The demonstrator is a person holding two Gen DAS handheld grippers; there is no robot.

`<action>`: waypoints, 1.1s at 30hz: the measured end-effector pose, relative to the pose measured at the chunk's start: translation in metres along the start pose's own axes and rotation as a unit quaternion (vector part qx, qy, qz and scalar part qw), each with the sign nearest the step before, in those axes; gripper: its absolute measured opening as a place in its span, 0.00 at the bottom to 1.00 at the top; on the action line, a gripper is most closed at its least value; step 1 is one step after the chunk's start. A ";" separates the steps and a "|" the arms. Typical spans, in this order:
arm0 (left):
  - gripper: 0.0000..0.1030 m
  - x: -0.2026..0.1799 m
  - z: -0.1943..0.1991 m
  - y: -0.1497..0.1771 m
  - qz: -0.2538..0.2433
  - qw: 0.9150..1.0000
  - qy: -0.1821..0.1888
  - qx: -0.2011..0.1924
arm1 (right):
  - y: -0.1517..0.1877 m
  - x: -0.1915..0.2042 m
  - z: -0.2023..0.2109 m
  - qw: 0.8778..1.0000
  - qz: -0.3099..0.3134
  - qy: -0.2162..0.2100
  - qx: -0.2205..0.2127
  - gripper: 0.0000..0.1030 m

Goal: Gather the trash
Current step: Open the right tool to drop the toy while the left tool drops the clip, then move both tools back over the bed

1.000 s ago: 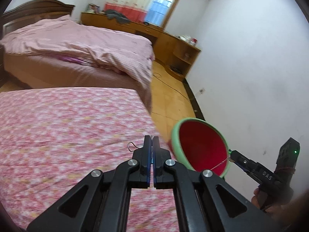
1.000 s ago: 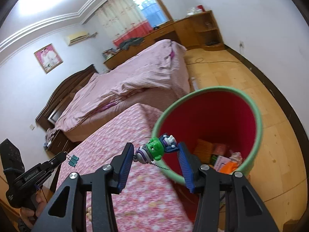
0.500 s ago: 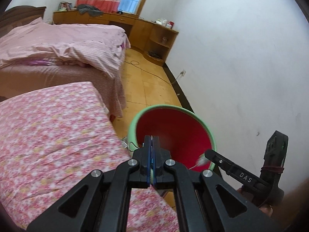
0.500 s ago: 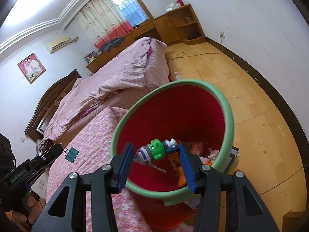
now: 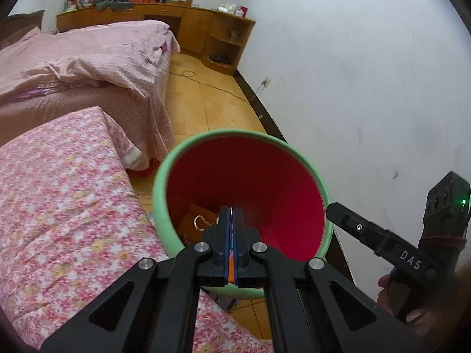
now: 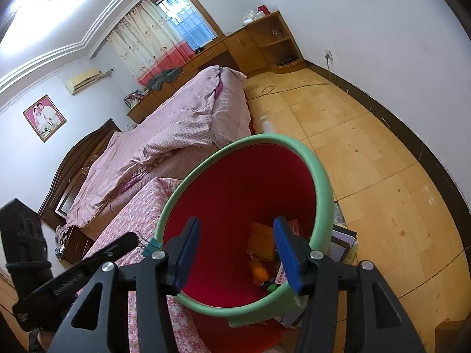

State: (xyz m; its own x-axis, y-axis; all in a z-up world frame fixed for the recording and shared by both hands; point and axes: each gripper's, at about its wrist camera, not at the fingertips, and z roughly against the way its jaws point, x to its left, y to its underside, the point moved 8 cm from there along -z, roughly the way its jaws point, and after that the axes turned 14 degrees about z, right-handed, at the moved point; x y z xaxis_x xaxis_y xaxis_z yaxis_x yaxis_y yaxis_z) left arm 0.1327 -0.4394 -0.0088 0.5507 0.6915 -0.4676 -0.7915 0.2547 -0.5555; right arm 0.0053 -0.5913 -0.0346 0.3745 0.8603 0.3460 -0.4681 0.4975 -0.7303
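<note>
A red trash bin with a green rim stands on the floor beside the floral-covered bed. My left gripper is shut on a binder clip, whose wire loop sticks out to the left, over the bin's mouth. The teal clip also shows at the bin rim in the right wrist view. My right gripper is open and empty above the bin. Trash lies at the bin's bottom: an orange ridged piece and a small green toy.
The pink floral bed is on the left of the bin. A second bed with a pink quilt lies beyond. The white wall is close on the right. Wooden floor and a wooden cabinet are behind. Books lie beside the bin.
My right gripper opened and the green and purple toy dropped into the bin. Both grippers moved over the bin's mouth; the left one still holds the clip.
</note>
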 end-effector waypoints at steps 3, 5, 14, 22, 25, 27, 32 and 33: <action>0.03 -0.003 -0.003 0.003 -0.008 1.000 -0.003 0.004 | 0.002 -0.002 0.000 1.000 -0.002 0.000 0.002 0.54; 0.12 -0.002 -0.005 0.005 -0.009 1.000 -0.008 0.010 | 0.003 -0.002 0.001 1.000 -0.002 -0.002 0.003 0.54; 0.28 0.021 0.015 0.008 0.023 0.998 -0.051 -0.003 | 0.003 0.012 0.004 1.000 0.015 -0.008 0.001 0.58; 0.28 0.050 0.061 0.013 0.060 0.995 -0.076 -0.025 | 0.007 0.045 0.012 0.999 0.035 -0.033 0.005 0.58; 0.28 0.060 0.081 0.018 0.073 0.994 -0.078 -0.033 | 0.007 0.059 0.017 0.998 0.049 -0.040 0.003 0.58; 0.28 0.067 0.097 0.022 0.081 0.992 -0.082 -0.043 | 0.007 0.071 0.021 0.997 0.059 -0.045 0.002 0.58; 0.28 0.087 0.131 0.029 0.098 0.987 -0.108 -0.071 | 0.010 0.101 0.033 0.995 0.086 -0.057 0.000 0.60; 0.28 0.093 0.141 0.032 0.104 0.985 -0.115 -0.079 | 0.012 0.108 0.035 0.994 0.093 -0.060 0.000 0.62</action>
State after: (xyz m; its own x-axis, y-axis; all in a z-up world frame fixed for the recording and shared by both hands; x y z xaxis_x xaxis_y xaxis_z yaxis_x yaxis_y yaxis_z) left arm 0.1207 -0.2719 0.0268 0.2926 0.8570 -0.4242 -0.8192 -0.0041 -0.5735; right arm 0.0120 -0.4882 0.0146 0.1835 0.9442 0.2736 -0.5205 0.3294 -0.7878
